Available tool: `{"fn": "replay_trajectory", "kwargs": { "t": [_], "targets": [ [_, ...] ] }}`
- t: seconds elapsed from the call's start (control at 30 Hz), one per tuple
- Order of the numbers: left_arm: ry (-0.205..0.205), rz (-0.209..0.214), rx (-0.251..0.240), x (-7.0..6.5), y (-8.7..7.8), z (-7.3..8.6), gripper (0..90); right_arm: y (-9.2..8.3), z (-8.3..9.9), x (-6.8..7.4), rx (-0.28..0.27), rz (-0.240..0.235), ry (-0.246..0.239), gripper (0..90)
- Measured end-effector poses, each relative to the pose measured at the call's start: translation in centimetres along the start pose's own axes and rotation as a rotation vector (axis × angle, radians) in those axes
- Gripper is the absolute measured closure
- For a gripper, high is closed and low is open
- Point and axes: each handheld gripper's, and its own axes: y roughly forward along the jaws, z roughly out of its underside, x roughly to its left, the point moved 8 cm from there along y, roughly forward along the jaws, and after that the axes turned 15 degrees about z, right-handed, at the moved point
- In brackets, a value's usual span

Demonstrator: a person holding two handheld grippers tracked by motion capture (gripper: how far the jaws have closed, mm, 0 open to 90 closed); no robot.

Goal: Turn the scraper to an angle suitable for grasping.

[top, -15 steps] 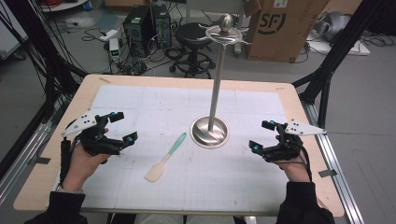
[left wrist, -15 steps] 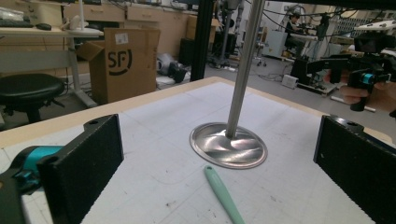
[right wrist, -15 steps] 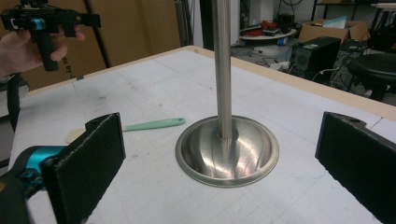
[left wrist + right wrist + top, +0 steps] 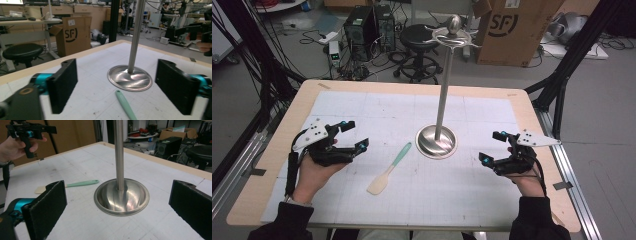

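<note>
A steel stand (image 4: 442, 90) with a round dished base (image 4: 436, 141) rises from the middle of the white mat; hooks ring its top (image 4: 454, 37). A spatula with a mint-green handle (image 4: 400, 154) and cream blade (image 4: 377, 185) lies flat just left of the base. My left gripper (image 4: 354, 134) hovers open at the mat's left, jaws pointing toward the stand. My right gripper (image 4: 493, 146) hovers open at the right, also facing the stand. In the left gripper view the base (image 4: 130, 77) and handle tip (image 4: 125, 105) lie between the jaws. The right gripper view shows base (image 4: 121, 196) and spatula (image 4: 67, 185).
The wooden table's edge (image 4: 532, 120) frames the mat. Beyond the far edge stand a black stool (image 4: 420, 37), computer boxes (image 4: 367, 25) and a cardboard box (image 4: 510, 27). Black frame legs (image 4: 562, 75) flank both sides of the table.
</note>
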Motion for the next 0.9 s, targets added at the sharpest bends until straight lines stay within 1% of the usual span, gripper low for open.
{"fn": "replay_trajectory", "kwargs": {
  "t": [0.03, 0.07, 0.1, 0.13, 0.17, 0.2, 0.23, 0.27, 0.3, 0.33, 0.37, 0.43, 0.5, 0.53, 0.57, 0.63, 0.7, 0.77, 0.8, 0.83, 0.9],
  "targets": [
    [0.004, 0.013, 0.002, -0.2, 0.2, 0.1, 24.5, 0.0, 0.0, 0.0, 0.0, 0.0, 0.0, 0.4],
    [0.008, 0.029, 0.002, -0.4, 0.4, 0.2, 33.7, -0.1, 0.1, 0.0, 0.003, 0.0, 0.001, 0.4],
    [0.01, 0.033, 0.007, -0.6, 0.6, 0.3, 47.0, -0.1, 0.1, 0.1, 0.002, 0.0, -0.002, 0.4],
    [0.002, 0.046, 0.015, -0.7, 0.8, 0.5, 47.0, -0.1, 0.1, 0.1, 0.002, 0.0, -0.002, 0.4],
    [0.002, 0.06, 0.025, -0.9, 0.9, 0.7, 52.0, -0.2, 0.2, 0.1, 0.001, -0.001, 0.001, 0.4],
    [0.008, 0.064, 0.037, -1.0, 1.1, 0.9, 64.1, -0.2, 0.3, 0.0, 0.001, -0.002, 0.005, 0.4],
    [0.02, 0.061, 0.06, -1.1, 1.3, 1.2, 64.1, -0.2, 0.3, 0.0, 0.001, -0.002, 0.005, 0.4],
    [0.027, 0.061, 0.079, -1.2, 1.5, 1.4, 76.1, -0.2, 0.5, 0.0, 0.007, 0.0, 0.009, 0.4],
    [0.027, 0.057, 0.092, -1.2, 1.7, 1.7, 81.2, -0.2, 0.5, 0.0, 0.007, -0.001, 0.009, 0.4],
    [0.02, 0.055, 0.106, -1.2, 1.8, 2.0, 81.2, -0.2, 0.5, 0.0, 0.007, -0.001, 0.009, 0.4],
    [0.009, 0.053, 0.117, -1.2, 2.0, 2.2, 88.6, -0.2, 0.5, 0.0, 0.008, -0.002, 0.009, 0.4],
    [-0.023, 0.076, 0.13, -1.3, 2.3, 2.6, 89.2, -0.2, 0.6, 0.0, 0.007, -0.001, 0.008, 0.4],
    [-0.04, 0.091, 0.15, -1.4, 2.6, 3.0, 89.2, -0.3, 0.6, 0.0, 0.008, -0.004, 0.012, 0.4],
    [-0.039, 0.089, 0.17, -1.5, 2.8, 3.3, 89.6, -0.3, 0.5, -0.1, 0.006, 0.0, 0.015, 0.4],
    [-0.046, 0.089, 0.186, -1.6, 3.1, 3.6, 89.8, -0.4, 0.5, -0.1, 0.0, -0.001, 0.013, 0.4],
    [-0.073, 0.113, 0.218, -2.1, 3.6, 4.4, 89.8, -0.6, 0.3, -0.2, -0.01, 0.003, 0.017, 0.4],
    [-0.077, 0.12, 0.253, -2.4, 4.2, 5.0, 89.8, -0.6, 0.2, -0.1, -0.013, 0.0, 0.019, 0.4],
    [-0.092, 0.134, 0.282, -2.9, 5.0, 5.7, 89.8, -0.6, 0.3, 0.0, -0.01, -0.006, 0.015, 0.4],
    [-0.092, 0.134, 0.282, -2.9, 5.0, 5.7, 89.7, -0.5, 0.3, 0.0, -0.008, -0.009, 0.014, 0.4],
    [-0.103, 0.134, 0.283, -2.9, 5.3, 5.9, 89.7, -0.5, 0.3, 0.0, -0.008, -0.009, 0.014, 0.4],
    [-0.137, 0.141, 0.294, -3.0, 5.7, 6.3, 89.7, -0.4, 0.4, 0.1, 0.0, -0.013, 0.017, 0.4]
  ]
}}
